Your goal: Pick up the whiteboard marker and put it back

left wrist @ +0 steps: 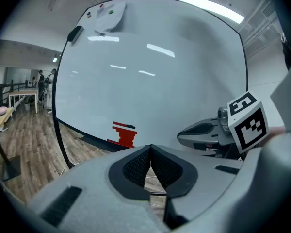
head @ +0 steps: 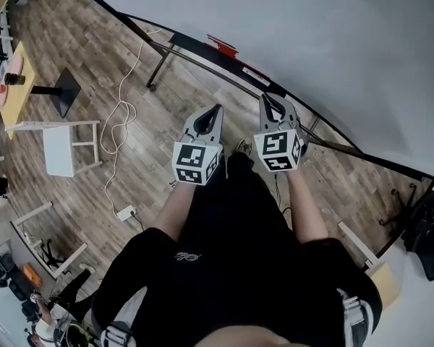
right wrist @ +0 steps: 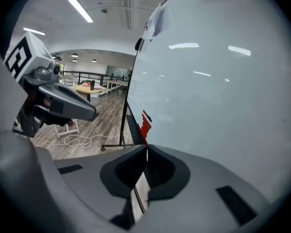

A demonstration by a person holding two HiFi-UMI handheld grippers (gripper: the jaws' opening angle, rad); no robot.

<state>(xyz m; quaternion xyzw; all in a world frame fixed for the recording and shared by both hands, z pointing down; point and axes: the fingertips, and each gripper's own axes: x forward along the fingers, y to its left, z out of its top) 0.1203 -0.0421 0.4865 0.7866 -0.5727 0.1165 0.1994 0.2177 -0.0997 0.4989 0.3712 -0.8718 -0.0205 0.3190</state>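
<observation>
Head view: I hold my left gripper point(head: 217, 108) and right gripper point(head: 266, 98) side by side above the wooden floor point(head: 94, 63), both pointing at the whiteboard point(head: 311, 35). A red object point(head: 223, 46) sits on the tray point(head: 192, 47) along the board's lower edge. I cannot tell whether the whiteboard marker lies there.

Left gripper view: my jaws are clenched tip to tip with nothing between them. The red object point(left wrist: 122, 136) is ahead, at the board's lower edge.

Right gripper view: these jaws are pressed together too, and empty. The red object point(right wrist: 144, 125) shows just above their tips.
</observation>
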